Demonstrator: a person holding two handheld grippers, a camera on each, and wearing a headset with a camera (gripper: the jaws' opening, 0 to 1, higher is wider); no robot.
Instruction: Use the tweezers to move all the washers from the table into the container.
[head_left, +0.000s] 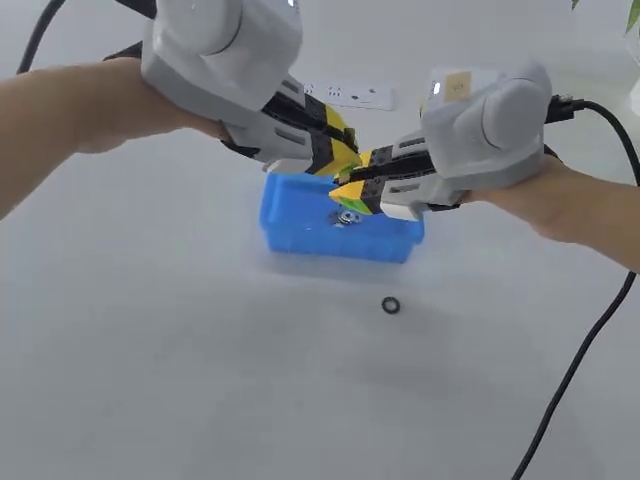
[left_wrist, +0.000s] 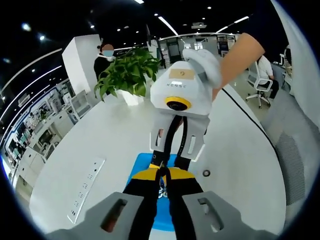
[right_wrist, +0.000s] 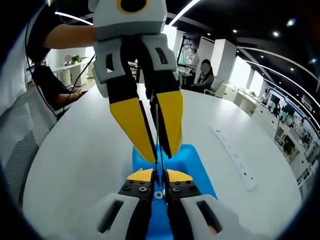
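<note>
Between the closed left gripper (right_wrist: 159, 152) and right gripper (right_wrist: 160, 176), tweezers (right_wrist: 156, 120) are clamped over the container (head_left: 300, 230); a washer (head_left: 390, 305) outside, below the right gripper, could be flicked off by a skewed pinch.

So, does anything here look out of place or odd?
One washer lies alone on the table, on the near side of the container and apart from it; other washers sit inside. Nothing looks spilled or damaged.
</note>
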